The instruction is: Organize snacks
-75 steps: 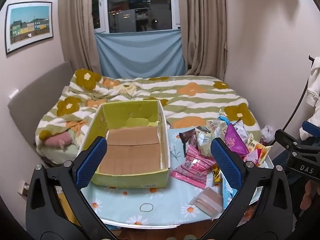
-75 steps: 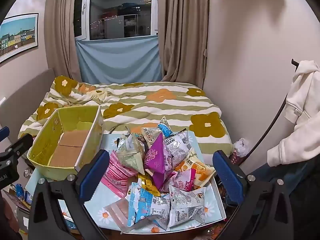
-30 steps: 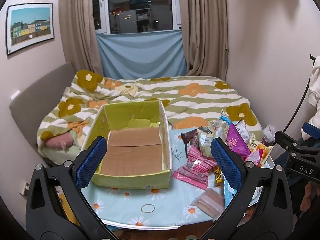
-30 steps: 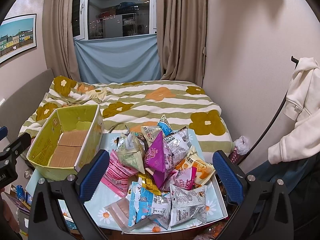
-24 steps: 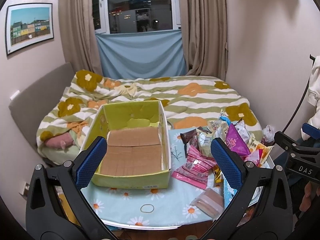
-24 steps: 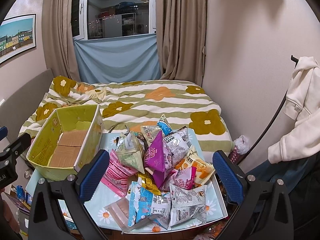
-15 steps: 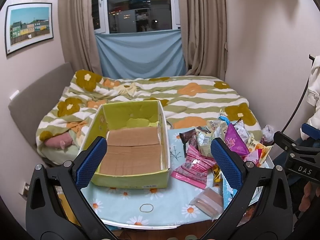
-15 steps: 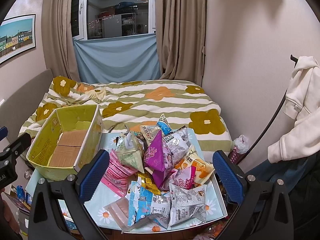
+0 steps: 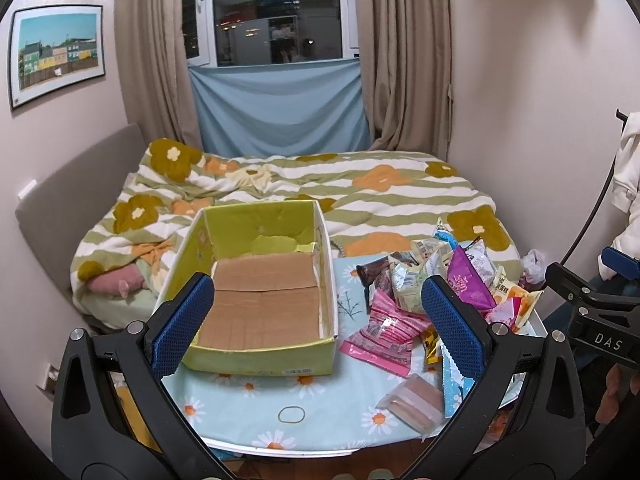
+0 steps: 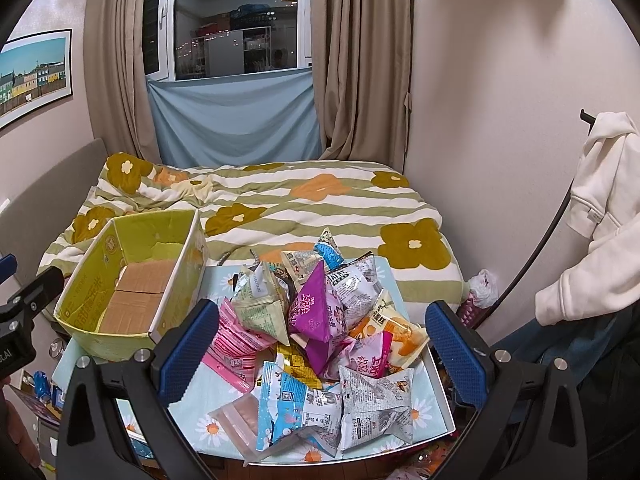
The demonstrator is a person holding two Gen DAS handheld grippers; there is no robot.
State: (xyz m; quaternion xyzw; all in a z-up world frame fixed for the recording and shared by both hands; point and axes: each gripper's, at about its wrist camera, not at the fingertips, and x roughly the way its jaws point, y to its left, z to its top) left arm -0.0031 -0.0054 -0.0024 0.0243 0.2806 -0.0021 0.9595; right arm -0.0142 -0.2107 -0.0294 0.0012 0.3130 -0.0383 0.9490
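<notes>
An open yellow-green cardboard box (image 9: 264,344) with a bare brown bottom stands on the left of a small table with a daisy-print cloth (image 9: 248,404); it also shows in the right wrist view (image 10: 120,332). A heap of snack packets lies to its right, with a purple packet (image 10: 316,308), a pink packet (image 9: 384,336) and a blue-white packet (image 10: 300,404) among them. My left gripper (image 9: 318,328) is open and empty, held above the table's near edge in front of the box. My right gripper (image 10: 322,350) is open and empty above the near side of the heap.
A clear packet of brown wafers (image 9: 412,402) and a rubber band (image 9: 291,414) lie near the table's front edge. A bed with a flowered striped quilt (image 9: 360,188) is right behind the table. A white hoodie (image 10: 600,216) hangs on a stand at the right.
Both grippers drift slightly; the views shift only a little. Nothing on the table has moved, and both grippers stay open.
</notes>
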